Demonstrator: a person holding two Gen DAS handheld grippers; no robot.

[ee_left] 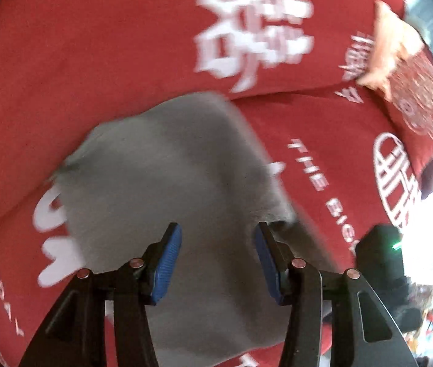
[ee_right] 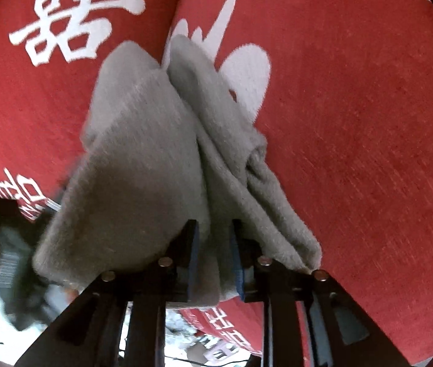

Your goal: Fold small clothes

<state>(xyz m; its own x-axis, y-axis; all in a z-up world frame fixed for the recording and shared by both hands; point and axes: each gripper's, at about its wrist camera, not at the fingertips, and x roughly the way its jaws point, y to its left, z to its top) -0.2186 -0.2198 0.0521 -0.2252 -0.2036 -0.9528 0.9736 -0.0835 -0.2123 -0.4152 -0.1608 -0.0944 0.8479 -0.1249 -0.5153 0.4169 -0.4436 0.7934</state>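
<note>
Both claws hang over the red cover (ee_left: 63, 61): the left gripper (ee_left: 218, 260) has its blue pads apart with nothing pinched, above the grey garment (ee_left: 161, 165) that lies on the cover, while the right gripper (ee_right: 215, 257) stands only a little open with a fold of the same garment (ee_right: 143, 153) between its pads, and I cannot tell if they press it. I judge this fleecy cloth light, soft and limp, not slippery, so it is best taken at a corner or a folded edge. On the cover white Chinese characters (ee_right: 72, 27) and the words "THE BIG" (ee_left: 317, 177) are readable, the smaller writing is too blurred.

A red cloth (ee_left: 79, 61) (white lettering printed across it) covers the surface.
</note>
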